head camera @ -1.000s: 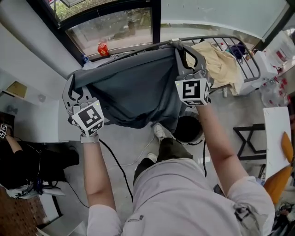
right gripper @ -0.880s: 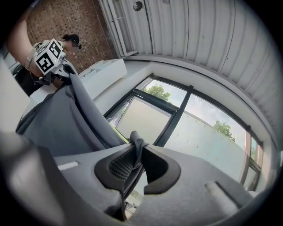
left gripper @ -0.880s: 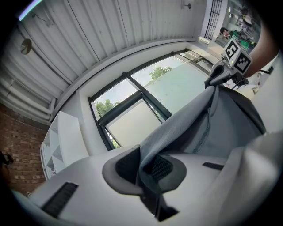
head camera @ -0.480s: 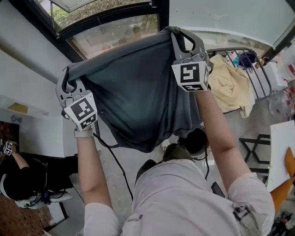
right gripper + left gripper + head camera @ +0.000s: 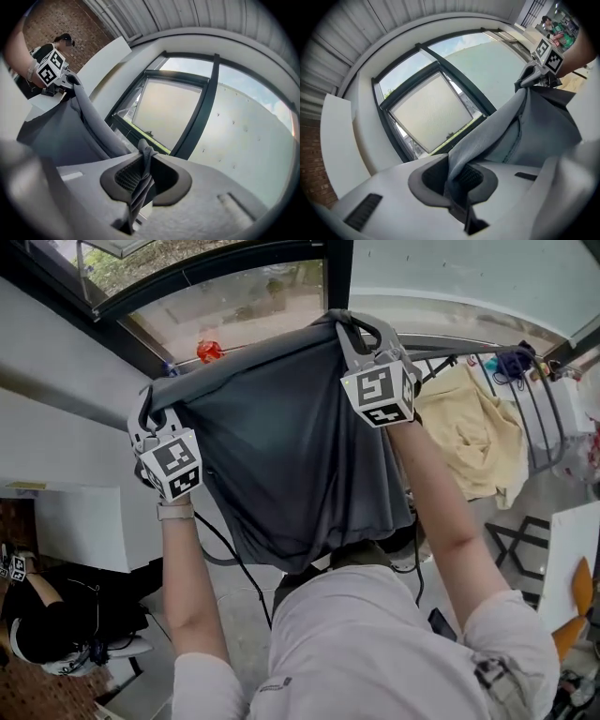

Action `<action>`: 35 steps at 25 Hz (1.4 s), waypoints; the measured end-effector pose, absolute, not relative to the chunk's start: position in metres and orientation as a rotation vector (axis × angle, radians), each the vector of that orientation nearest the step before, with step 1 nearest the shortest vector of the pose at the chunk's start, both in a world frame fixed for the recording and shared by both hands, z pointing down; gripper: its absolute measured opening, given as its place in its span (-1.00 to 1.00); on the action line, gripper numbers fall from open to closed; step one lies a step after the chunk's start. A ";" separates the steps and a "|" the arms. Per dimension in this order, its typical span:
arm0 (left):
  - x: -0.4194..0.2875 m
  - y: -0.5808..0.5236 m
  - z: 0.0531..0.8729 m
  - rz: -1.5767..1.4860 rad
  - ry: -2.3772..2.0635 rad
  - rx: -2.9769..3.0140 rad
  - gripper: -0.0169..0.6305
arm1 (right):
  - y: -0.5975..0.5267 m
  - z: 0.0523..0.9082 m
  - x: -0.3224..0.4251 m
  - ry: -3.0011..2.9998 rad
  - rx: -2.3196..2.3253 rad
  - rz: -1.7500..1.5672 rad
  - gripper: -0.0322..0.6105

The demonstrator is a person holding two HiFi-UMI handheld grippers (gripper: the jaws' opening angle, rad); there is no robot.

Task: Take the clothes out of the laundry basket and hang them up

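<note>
A dark grey garment [image 5: 281, 446] hangs stretched by its top edge between both grippers, in front of the window. My left gripper [image 5: 145, 416] is shut on the garment's left corner, and in the left gripper view the cloth [image 5: 534, 126] is pinched between the pads [image 5: 471, 177]. My right gripper [image 5: 349, 326] is shut on the right corner, where a bunched fold [image 5: 61, 126] runs down between its pads [image 5: 127, 177]. Each gripper view shows the other gripper at the cloth's far end. The laundry basket is hidden behind the garment.
A metal drying rack [image 5: 539, 404] stands at the right with a cream garment [image 5: 473, 427] draped over it and a dark item [image 5: 514, 360] at its top. The window [image 5: 244, 301] is straight ahead, a red object [image 5: 208, 350] on its sill. A seated person [image 5: 47, 615] is at lower left.
Both grippers have carried the stretched garment leftward away from the rack, toward the window. The rack now lies further right in the picture, and the garment covers the feet and basket.
</note>
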State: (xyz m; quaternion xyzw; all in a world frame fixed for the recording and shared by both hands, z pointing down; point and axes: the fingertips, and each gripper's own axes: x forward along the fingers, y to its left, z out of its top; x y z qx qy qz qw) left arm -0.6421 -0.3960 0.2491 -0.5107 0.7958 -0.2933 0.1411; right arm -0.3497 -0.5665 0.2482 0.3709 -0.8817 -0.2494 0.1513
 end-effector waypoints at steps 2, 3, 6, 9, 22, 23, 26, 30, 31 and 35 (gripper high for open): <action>-0.647 -0.409 0.277 -0.904 2.313 -1.511 -0.87 | -0.578 0.275 -0.356 -2.518 1.011 -0.669 -0.76; -0.649 -0.414 0.292 -0.928 2.323 -1.532 -0.87 | -0.583 0.289 -0.359 -2.509 0.986 -0.648 -0.76; -0.654 -0.424 0.336 -0.997 2.359 -1.590 -0.86 | -0.593 0.330 -0.365 -2.478 0.921 -0.575 -0.76; -0.656 -0.430 0.378 -1.085 2.376 -1.644 -0.86 | -0.599 0.369 -0.370 -2.443 0.859 -0.507 -0.76; -0.650 -0.422 0.495 -1.327 2.408 -1.893 -0.61 | -0.586 0.467 -0.378 -2.308 0.676 -0.356 -0.64; -0.649 -0.420 0.498 -1.333 2.406 -1.911 -0.54 | -0.583 0.471 -0.378 -2.303 0.663 -0.342 -0.57; -0.644 -0.412 0.505 -1.354 2.389 -1.946 -0.42 | -0.572 0.484 -0.376 -2.278 0.631 -0.270 -0.05; -0.636 -0.395 0.513 -1.370 2.374 -2.011 -0.23 | -0.552 0.495 -0.367 -2.240 0.615 -0.196 0.05; -0.633 -0.390 0.514 -1.370 2.370 -2.028 -0.19 | -0.547 0.497 -0.363 -2.231 0.622 -0.185 0.05; -0.620 -0.364 0.516 -1.356 2.352 -2.073 -0.15 | -0.522 0.492 -0.346 -2.250 0.672 -0.164 0.05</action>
